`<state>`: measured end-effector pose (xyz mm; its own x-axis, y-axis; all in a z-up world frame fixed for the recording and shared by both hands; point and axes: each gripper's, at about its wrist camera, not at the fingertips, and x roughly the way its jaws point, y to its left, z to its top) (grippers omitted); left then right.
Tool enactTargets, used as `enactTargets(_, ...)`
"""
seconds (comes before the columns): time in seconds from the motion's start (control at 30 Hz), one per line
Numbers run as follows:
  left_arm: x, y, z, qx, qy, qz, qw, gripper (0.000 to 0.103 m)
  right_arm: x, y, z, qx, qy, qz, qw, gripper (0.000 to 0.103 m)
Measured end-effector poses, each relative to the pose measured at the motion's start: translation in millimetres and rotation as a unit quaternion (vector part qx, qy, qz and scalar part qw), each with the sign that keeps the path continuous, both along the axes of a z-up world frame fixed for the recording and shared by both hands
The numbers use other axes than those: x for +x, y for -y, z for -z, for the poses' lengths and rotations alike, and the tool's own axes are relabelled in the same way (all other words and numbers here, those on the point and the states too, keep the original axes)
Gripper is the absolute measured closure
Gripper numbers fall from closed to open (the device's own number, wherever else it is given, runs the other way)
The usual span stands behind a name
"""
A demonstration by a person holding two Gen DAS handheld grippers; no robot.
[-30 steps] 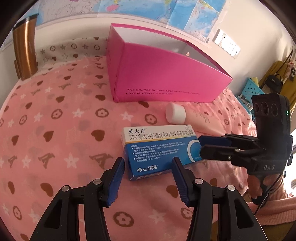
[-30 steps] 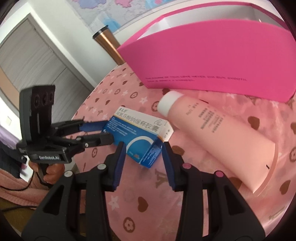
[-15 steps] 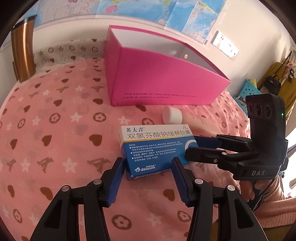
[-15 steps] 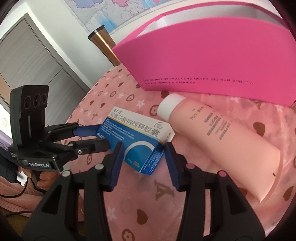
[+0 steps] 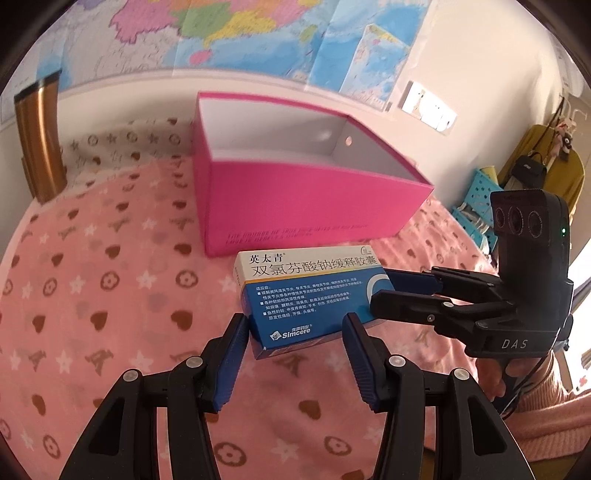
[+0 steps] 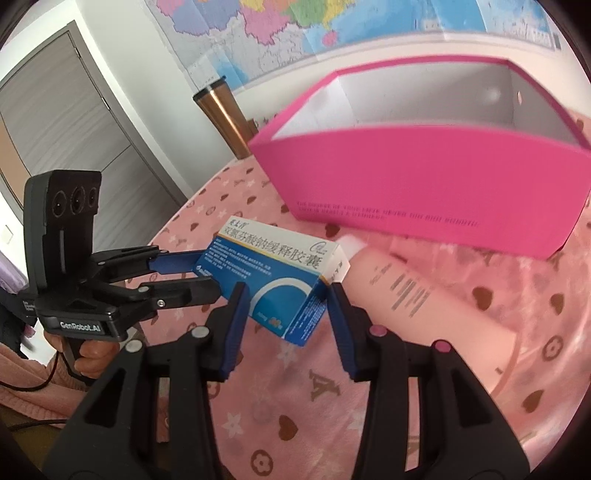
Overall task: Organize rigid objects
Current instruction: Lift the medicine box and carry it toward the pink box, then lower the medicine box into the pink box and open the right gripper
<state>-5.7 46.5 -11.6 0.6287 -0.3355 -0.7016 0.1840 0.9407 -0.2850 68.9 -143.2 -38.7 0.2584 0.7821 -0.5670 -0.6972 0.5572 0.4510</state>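
The left gripper (image 5: 293, 325) stood partly spread, its blue pads pinching the near end of the blue-and-white cardboard medicine carton (image 5: 306, 291). The right gripper (image 5: 384, 290), reaching in from 3 o'clock, clamped the carton's other end. In the right wrist view, the right gripper (image 6: 284, 291) had the carton (image 6: 273, 266) tight between its pads. The left gripper (image 6: 201, 269) came in from 9 o'clock and bit on the far end. The carton hung tilted between the two, clear of the pink blanket printed with hearts and stars (image 5: 92, 295). It sat in front of the open bright-pink rectangular cardboard box (image 5: 295, 206), which stood at 12 o'clock.

Only the right wrist view showed a pale pink plastic tube with a white cap (image 6: 424, 295) lying on the blanket at 3 o'clock, below the pink box (image 6: 424, 177). That view also showed a hand (image 6: 94, 350) gripping the left gripper's handle. Both views showed a copper-coloured metal tumbler (image 5: 38, 140) at the back, below a wall map (image 5: 240, 29).

The carton read "英太青", "双氯芬酸钠缓释胶囊" and "Simcere". The right gripper's body bore "DAS" and the left one's bore "GenRobot.AI". The lettering on the pink box was too blurred to read.
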Motion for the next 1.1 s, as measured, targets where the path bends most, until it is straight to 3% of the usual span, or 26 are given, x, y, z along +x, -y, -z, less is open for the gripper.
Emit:
enactTargets(0.53, 30, 13, -47, 0.023, 0.065, 0.007, 0.9976, 0.050, 18, 14, -51, 0.012, 0.066, 0.022, 0.998, 0.056)
enactTargets(1.1, 74, 14, -66, 0.041, 0.076, -0.005, 0.9962, 0.050, 67, 10, -72, 0.026, 0.089, 0.033, 0.995, 0.056)
